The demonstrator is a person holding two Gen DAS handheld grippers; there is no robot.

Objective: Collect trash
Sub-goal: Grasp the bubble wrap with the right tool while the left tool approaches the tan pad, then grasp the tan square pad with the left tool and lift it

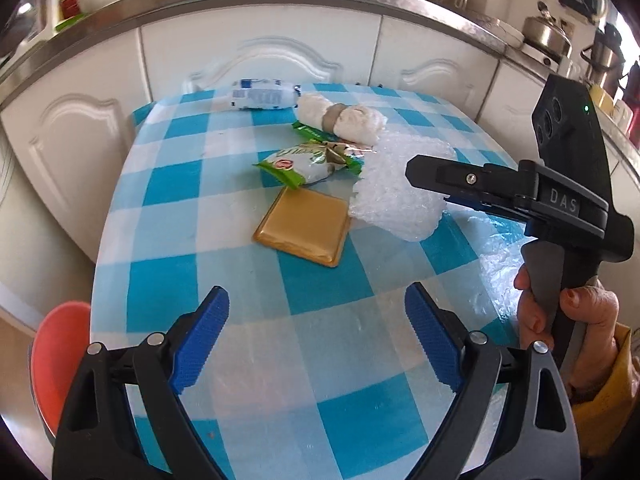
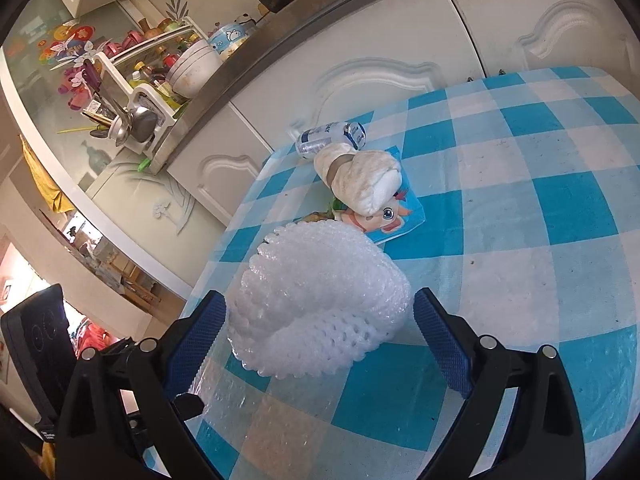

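A white foam fruit net [image 2: 320,300] lies on the blue checked table [image 2: 520,240]; it also shows in the left wrist view [image 1: 396,196]. My right gripper [image 2: 320,332] is open, its blue pads on either side of the net; in the left wrist view it [image 1: 424,176] reaches over the net. My left gripper [image 1: 316,336] is open and empty above the table's near part. Further back lie a gold square wrapper [image 1: 302,228], a green and white snack wrapper [image 1: 308,162], a rolled white cloth [image 1: 340,118] and a crushed blue and white can [image 1: 260,94].
A cartoon napkin [image 2: 394,216] lies under the rolled cloth [image 2: 364,182]. White cabinet doors [image 1: 260,56] and a steel counter edge stand behind the table. An orange bowl-shaped thing [image 1: 56,352] sits off the table's left edge. A clear plastic sheet [image 1: 492,256] covers the table's right side.
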